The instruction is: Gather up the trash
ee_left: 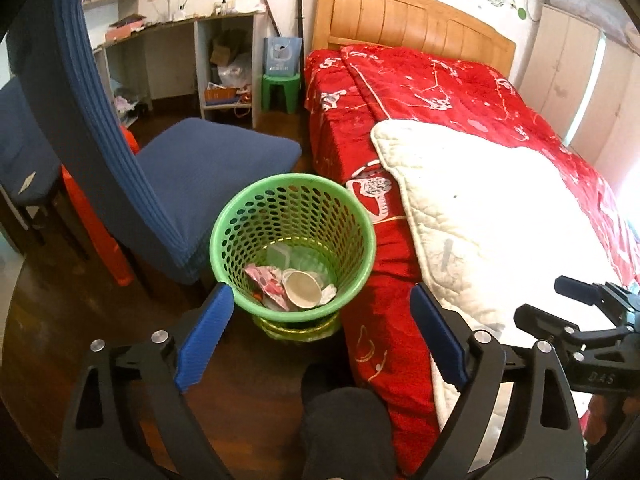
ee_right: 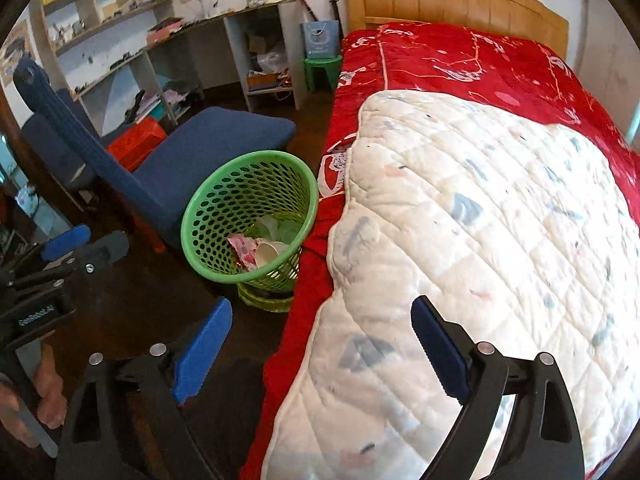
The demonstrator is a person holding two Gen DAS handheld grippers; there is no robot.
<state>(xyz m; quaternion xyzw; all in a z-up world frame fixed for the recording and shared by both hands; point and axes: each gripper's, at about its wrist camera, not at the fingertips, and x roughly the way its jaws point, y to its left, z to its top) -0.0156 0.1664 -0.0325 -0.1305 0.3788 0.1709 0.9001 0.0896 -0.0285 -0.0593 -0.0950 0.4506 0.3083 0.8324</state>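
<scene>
A green perforated trash basket (ee_left: 224, 236) stands on the dark floor against the bed's side; it also shows in the right wrist view (ee_right: 200, 224). Inside lie a white paper cup (ee_left: 303, 289), a pink wrapper (ee_left: 266, 280) and clear plastic containers (ee_left: 280, 256). My left gripper (ee_left: 320, 336) is open and empty, just in front of and above the basket. My right gripper (ee_right: 320, 348) is open and empty, over the bed's edge and the white quilt (ee_right: 480, 240). The right gripper also shows at the left wrist view's right edge (ee_left: 576, 312).
A blue-covered chair (ee_left: 192, 168) stands left of the basket, a red stool (ee_left: 100, 232) behind it. The bed with the red blanket (ee_left: 420, 92) fills the right. A desk with shelves (ee_left: 224, 64) and a green stool (ee_left: 280, 90) stand by the far wall.
</scene>
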